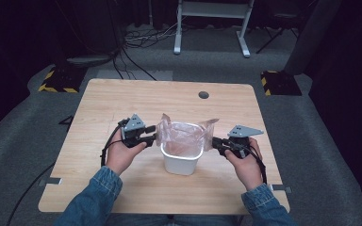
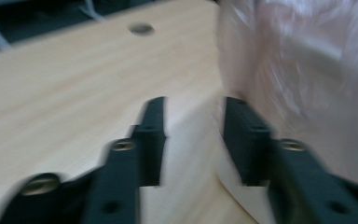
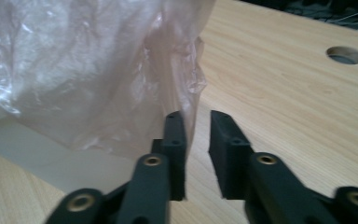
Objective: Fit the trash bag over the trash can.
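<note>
Left gripper (image 1: 152,139) stands with jaws parted, nothing clamped, just beside the left side of the pink plastic liner bag (image 1: 185,136). White bin (image 1: 182,160) with the bag sits mid-table (image 1: 122,99), nearer the front edge. Right gripper (image 1: 215,142), jaws narrowly parted, empty, flanks the bag's right flap.

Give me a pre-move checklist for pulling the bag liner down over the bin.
1. White bin upright on table: ok.
2. Plastic bag seated inside the bin, edges standing above the rim: ok.
3. Left gripper open, no film between its fingers: ok.
4. Right gripper open beside the bag's edge, not gripping it: ok.
5. Bag folded over the rim: not ok.
6. Bag reaching the bin's bottom: cannot tell.
</note>
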`<state>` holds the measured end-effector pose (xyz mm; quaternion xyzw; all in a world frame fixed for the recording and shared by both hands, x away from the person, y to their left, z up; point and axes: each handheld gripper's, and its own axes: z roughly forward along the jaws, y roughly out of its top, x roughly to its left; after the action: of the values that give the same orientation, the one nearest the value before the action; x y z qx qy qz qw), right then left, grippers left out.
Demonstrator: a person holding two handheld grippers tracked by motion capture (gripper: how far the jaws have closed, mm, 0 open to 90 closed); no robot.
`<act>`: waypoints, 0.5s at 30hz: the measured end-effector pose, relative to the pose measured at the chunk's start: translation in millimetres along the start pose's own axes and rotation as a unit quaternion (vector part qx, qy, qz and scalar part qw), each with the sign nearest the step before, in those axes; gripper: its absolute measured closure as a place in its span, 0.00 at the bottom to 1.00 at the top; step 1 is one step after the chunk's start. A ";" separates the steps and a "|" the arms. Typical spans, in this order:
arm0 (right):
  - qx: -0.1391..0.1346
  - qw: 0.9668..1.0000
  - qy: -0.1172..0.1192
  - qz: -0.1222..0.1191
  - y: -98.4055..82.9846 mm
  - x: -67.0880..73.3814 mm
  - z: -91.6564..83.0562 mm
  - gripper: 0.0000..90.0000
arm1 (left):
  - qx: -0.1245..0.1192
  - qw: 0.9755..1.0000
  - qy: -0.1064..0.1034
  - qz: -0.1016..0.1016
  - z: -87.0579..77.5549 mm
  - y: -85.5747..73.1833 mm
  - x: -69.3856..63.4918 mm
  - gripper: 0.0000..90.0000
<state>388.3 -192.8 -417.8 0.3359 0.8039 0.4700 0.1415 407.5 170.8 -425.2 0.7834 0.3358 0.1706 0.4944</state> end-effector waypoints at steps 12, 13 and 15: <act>-0.089 0.995 -0.050 -0.006 7.1 8.7 -47.5 0.50 | -0.074 0.997 -0.022 0.005 -54.3 7.9 -12.2 0.48; -0.094 0.994 -0.049 -0.007 8.6 10.4 -50.5 0.49 | -0.073 0.997 -0.027 0.006 -54.4 9.2 -15.1 0.47; -0.097 0.995 -0.035 -0.008 12.1 14.9 -54.2 0.46 | -0.075 0.997 -0.034 0.012 -53.1 13.4 -20.0 0.44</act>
<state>352.9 -214.5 -378.1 0.3300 0.7516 0.5328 0.2055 366.2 188.1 -388.0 0.7533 0.2955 0.1743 0.5611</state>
